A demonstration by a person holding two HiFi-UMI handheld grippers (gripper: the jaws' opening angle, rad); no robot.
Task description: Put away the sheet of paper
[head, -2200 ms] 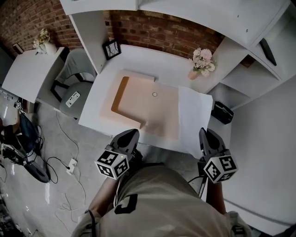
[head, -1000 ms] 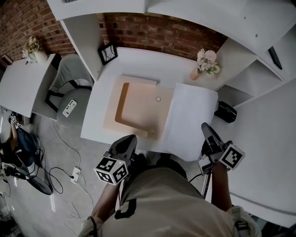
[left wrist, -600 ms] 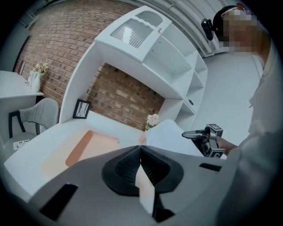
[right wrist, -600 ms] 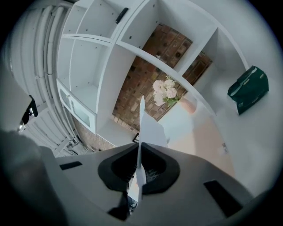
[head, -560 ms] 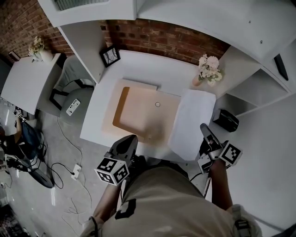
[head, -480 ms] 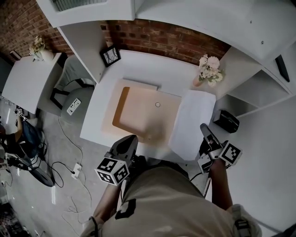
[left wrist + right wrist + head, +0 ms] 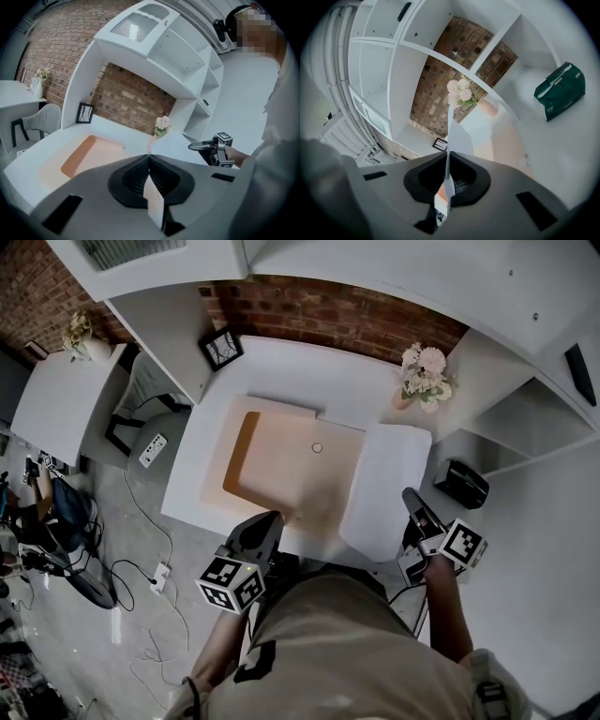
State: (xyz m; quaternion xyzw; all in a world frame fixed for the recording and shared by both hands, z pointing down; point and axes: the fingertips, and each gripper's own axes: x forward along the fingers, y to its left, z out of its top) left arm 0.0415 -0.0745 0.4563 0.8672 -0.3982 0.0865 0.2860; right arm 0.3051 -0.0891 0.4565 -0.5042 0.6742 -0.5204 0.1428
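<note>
The white sheet of paper [image 7: 384,486] lies on the right part of the white desk [image 7: 281,371], beside the tan desk mat [image 7: 281,465], and its near end hangs past the front edge. My right gripper [image 7: 411,497] is shut on that near right edge. In the right gripper view the sheet [image 7: 459,136] rises edge-on from the closed jaws of the right gripper [image 7: 448,154]. My left gripper [image 7: 266,518] hovers at the desk's front edge, left of the sheet. The left gripper view shows the left gripper [image 7: 149,157] shut, and the right gripper [image 7: 191,146] off to its right.
A vase of flowers [image 7: 419,371] stands at the desk's back right and a small picture frame [image 7: 222,348] at the back left. A dark bag [image 7: 459,484] sits on the low shelf to the right. White shelving surrounds the desk. A chair [image 7: 150,418] is on the left.
The right gripper has turned on its side with the sheet's near edge in it. The sheet has lifted, curved and shifted right, off the mat. The left gripper has hardly moved.
</note>
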